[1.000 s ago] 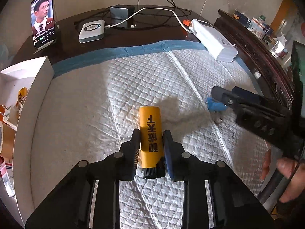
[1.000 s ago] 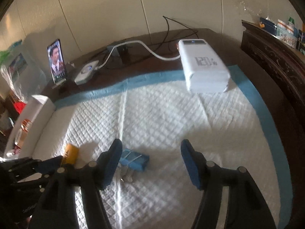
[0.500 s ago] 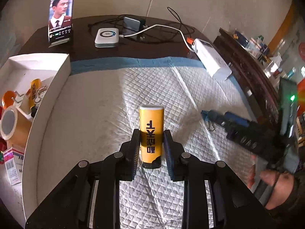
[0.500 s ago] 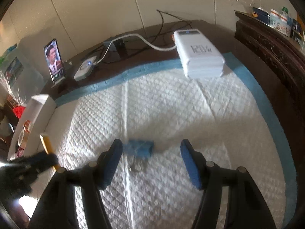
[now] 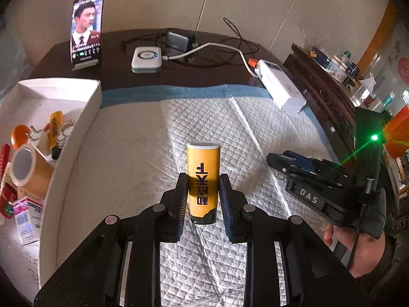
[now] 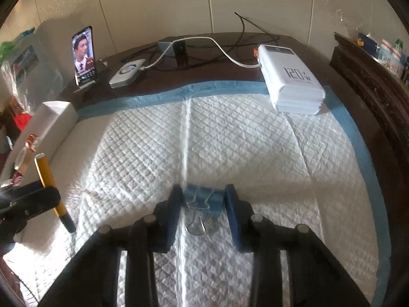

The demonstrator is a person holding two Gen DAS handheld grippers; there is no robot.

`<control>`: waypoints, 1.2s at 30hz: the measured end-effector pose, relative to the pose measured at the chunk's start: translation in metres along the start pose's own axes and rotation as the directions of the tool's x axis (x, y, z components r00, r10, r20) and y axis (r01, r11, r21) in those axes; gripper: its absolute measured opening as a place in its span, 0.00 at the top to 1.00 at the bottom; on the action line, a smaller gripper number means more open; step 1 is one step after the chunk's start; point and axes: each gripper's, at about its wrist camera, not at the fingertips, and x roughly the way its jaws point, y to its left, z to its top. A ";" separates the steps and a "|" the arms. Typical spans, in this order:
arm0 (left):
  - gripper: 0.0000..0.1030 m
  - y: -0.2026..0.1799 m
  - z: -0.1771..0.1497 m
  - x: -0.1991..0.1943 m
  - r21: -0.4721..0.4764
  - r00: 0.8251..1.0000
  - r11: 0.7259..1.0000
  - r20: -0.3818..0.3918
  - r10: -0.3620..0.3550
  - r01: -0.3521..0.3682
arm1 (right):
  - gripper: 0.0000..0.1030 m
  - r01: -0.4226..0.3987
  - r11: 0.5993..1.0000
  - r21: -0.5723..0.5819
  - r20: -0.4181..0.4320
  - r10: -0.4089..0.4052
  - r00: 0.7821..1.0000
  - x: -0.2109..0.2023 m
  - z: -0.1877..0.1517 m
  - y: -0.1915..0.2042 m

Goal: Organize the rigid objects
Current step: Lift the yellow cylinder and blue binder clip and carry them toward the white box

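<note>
My left gripper [image 5: 202, 192] is shut on a yellow tube with black lettering [image 5: 202, 176] and holds it lifted above the white quilted pad [image 5: 143, 153]; the tube also shows at the left of the right wrist view [image 6: 49, 179]. My right gripper [image 6: 204, 199] has closed on a blue binder clip [image 6: 202, 199] on the pad, its wire handles pointing toward the camera. In the left wrist view the right gripper [image 5: 283, 161] is at the right with the blue clip [image 5: 299, 160] between its fingers.
A white box [image 5: 84, 117] at the left holds a tape roll [image 5: 28, 171], a yellow tube and small packets. A white power bank [image 6: 291, 87], a phone on a stand [image 5: 87, 28], a small white device [image 5: 146, 58] and cables lie at the back. Dark wooden furniture [image 6: 370, 81] borders the right.
My left gripper has lifted the yellow tube off the pad and turned toward the white box. My right gripper has moved over the blue clip and closed its fingers on it.
</note>
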 end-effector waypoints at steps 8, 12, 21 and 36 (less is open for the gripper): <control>0.77 0.004 0.009 -0.048 0.011 0.992 0.999 0.118 0.035 -0.037 | 0.68 -0.103 0.994 -0.026 0.193 0.106 0.976 -0.065 0.027 0.007; 0.77 0.010 0.012 -0.071 0.009 0.983 0.997 0.168 0.076 -0.078 | 0.68 -0.158 0.985 -0.062 0.264 0.169 0.950 -0.095 0.036 0.021; 0.77 0.028 0.008 -0.112 -0.033 0.960 0.991 0.245 0.134 -0.130 | 0.68 -0.220 0.965 -0.142 0.339 0.256 0.905 -0.135 0.049 0.046; 0.77 0.069 -0.020 -0.167 -0.170 0.922 0.968 0.312 0.228 -0.182 | 0.68 -0.277 0.939 -0.203 0.343 0.333 0.878 -0.149 0.053 0.073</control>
